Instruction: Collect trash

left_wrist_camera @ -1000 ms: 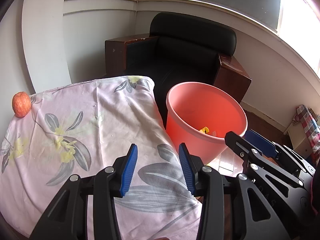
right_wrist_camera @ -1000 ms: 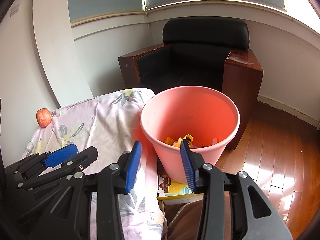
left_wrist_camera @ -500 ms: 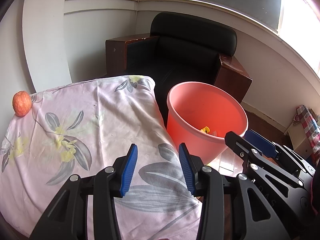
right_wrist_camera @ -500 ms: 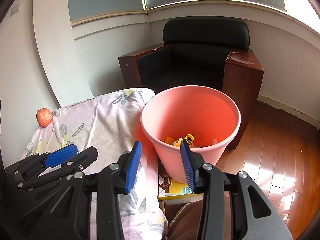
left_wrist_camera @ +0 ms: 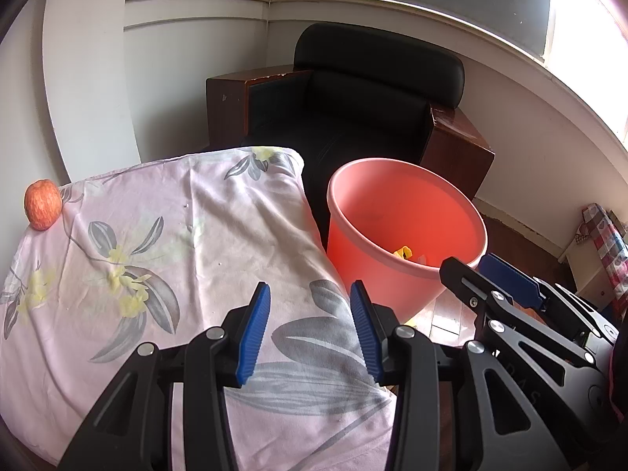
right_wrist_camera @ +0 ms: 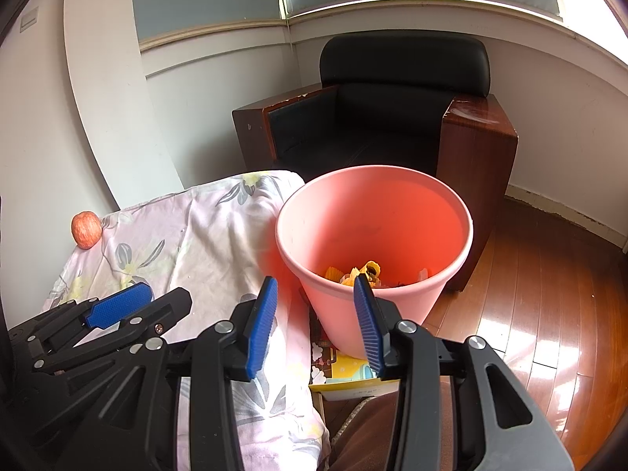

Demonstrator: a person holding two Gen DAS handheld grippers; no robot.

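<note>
Both grippers hang with their jaws apart and nothing between the blue pads: the left gripper [left_wrist_camera: 310,329] over the near part of the floral cloth [left_wrist_camera: 165,259] that covers the table, the right gripper [right_wrist_camera: 316,324] just beside it, over the cloth's edge in front of the pink bucket [right_wrist_camera: 392,310]. The trash that shows, yellow and orange scraps [right_wrist_camera: 359,272], already lies at the bottom of that bucket, which stands on the floor against the table's right side. No loose scrap can be made out on the cloth. The only thing left there is a red apple [left_wrist_camera: 42,204] at the far left corner, well apart from both sets of jaws, ahead and to the left. The left gripper is the nearer one. The apple looks whole, so it is probably not trash. Being round, it has no long axis.
</note>
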